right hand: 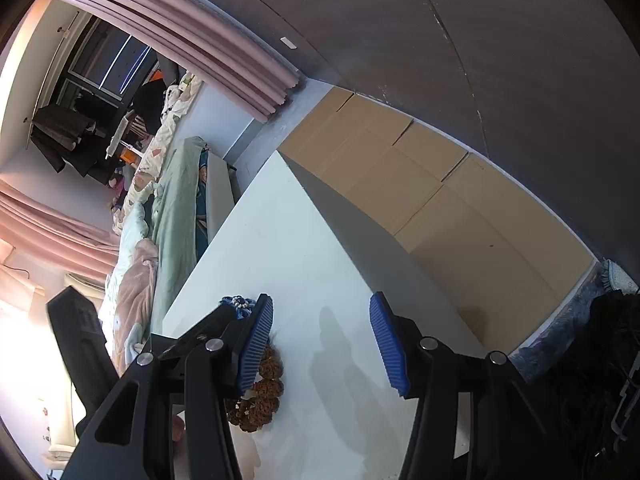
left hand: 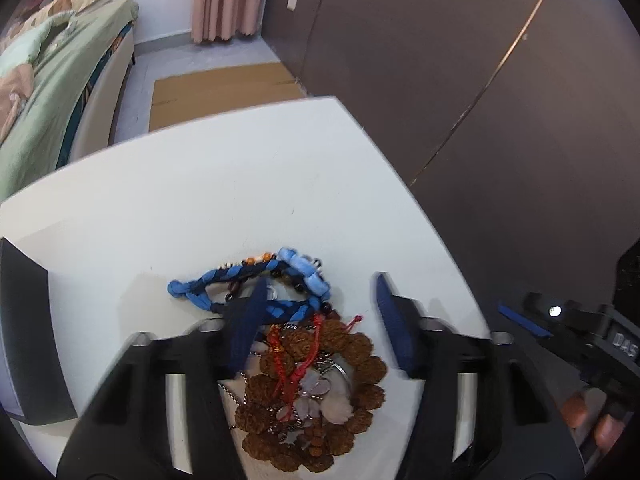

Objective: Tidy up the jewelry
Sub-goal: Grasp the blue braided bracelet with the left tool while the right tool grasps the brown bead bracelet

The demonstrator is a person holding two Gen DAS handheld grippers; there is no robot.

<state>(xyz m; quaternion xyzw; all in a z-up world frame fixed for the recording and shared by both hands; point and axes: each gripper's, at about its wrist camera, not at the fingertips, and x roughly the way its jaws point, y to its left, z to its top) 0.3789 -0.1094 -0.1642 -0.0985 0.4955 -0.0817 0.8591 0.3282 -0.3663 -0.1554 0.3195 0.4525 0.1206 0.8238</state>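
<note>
A tangled jewelry pile lies on the white table [left hand: 200, 200]. It holds a brown knobbly bead bracelet [left hand: 360, 360], a red cord bracelet [left hand: 298, 368], silvery pendants on a chain [left hand: 320, 392], a blue braided band [left hand: 192, 286] and a light-blue band [left hand: 304, 268]. My left gripper [left hand: 321, 278] straddles the pile with its jaws apart; the left finger overlaps the braided band and the right finger stands clear on bare table. My right gripper [right hand: 321, 298] is open over bare table, with the brown beads [right hand: 268, 384] just left of its left finger. Its blue pad [left hand: 524, 320] shows in the left wrist view.
A dark box [left hand: 28, 320] stands at the table's left edge. Beyond the table lie flattened cardboard [right hand: 440, 200] on the floor, a bed with green bedding [left hand: 48, 92] and a dark wardrobe wall [left hand: 480, 60]. A person's fingertips [left hand: 580, 412] show at the right.
</note>
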